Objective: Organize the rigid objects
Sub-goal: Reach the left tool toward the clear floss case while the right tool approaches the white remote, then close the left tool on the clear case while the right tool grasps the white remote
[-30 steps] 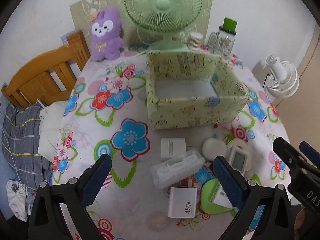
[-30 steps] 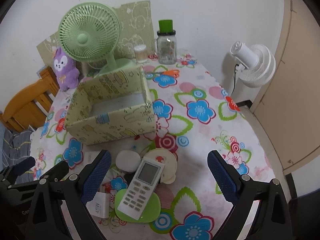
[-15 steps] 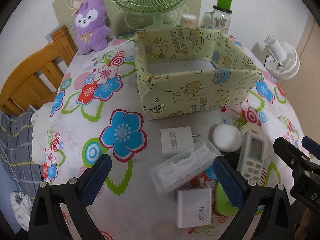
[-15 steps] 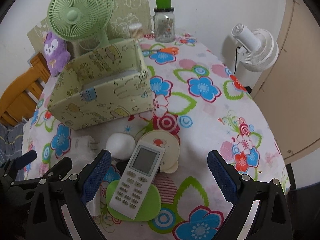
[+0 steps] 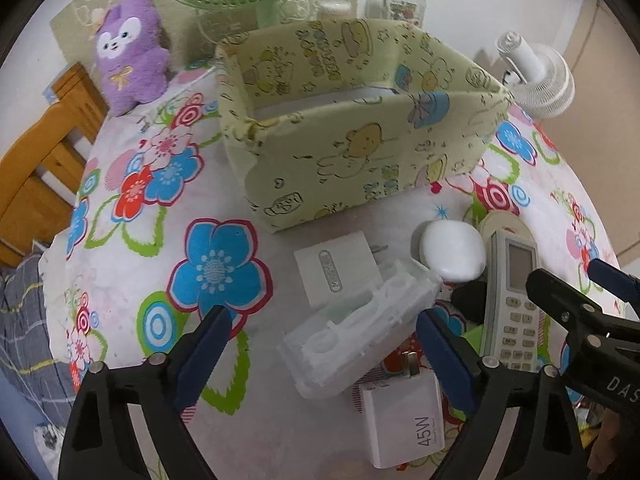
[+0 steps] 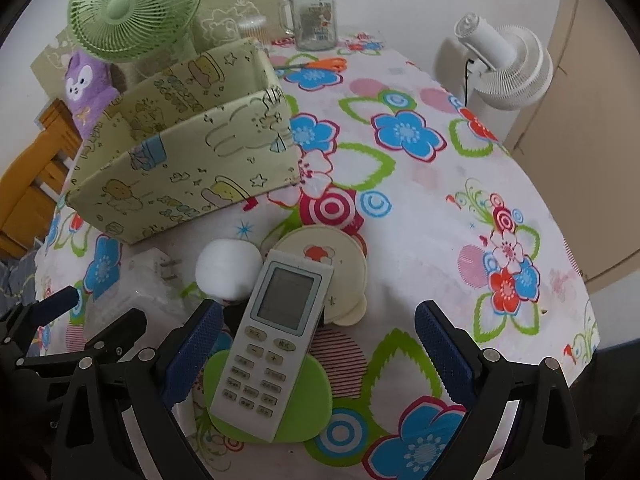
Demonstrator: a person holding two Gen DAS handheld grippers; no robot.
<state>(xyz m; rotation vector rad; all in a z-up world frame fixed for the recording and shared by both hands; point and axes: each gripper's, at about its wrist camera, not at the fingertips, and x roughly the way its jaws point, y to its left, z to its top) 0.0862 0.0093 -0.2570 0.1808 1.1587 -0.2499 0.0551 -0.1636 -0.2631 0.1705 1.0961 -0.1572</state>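
My left gripper (image 5: 320, 340) hangs low over a clear plastic case (image 5: 360, 332) that lies between its blue fingers. The jaws are closing, and the left pad still stands clear of the case. Around the case lie a white adapter (image 5: 340, 268), a white 45W charger (image 5: 404, 420) and a white rounded case (image 5: 452, 256). My right gripper (image 6: 316, 328) is open and straddles a white remote control (image 6: 276, 332), which rests on a green leaf-shaped mat (image 6: 308, 400) and a cream disc (image 6: 340, 264). Behind them stands the empty yellow-green fabric box (image 5: 360, 152) (image 6: 180, 160).
A green desk fan (image 6: 132, 8), a purple plush (image 5: 132, 52) and a glass jar with a green lid (image 6: 314, 16) stand at the table's back. A wooden chair (image 5: 36, 172) is at the left. A white floor fan (image 6: 504, 68) stands beyond the right edge.
Both grippers have sunk toward the table and the objects look larger. The left jaws have narrowed a little around the clear case. The right jaws are as wide as before.
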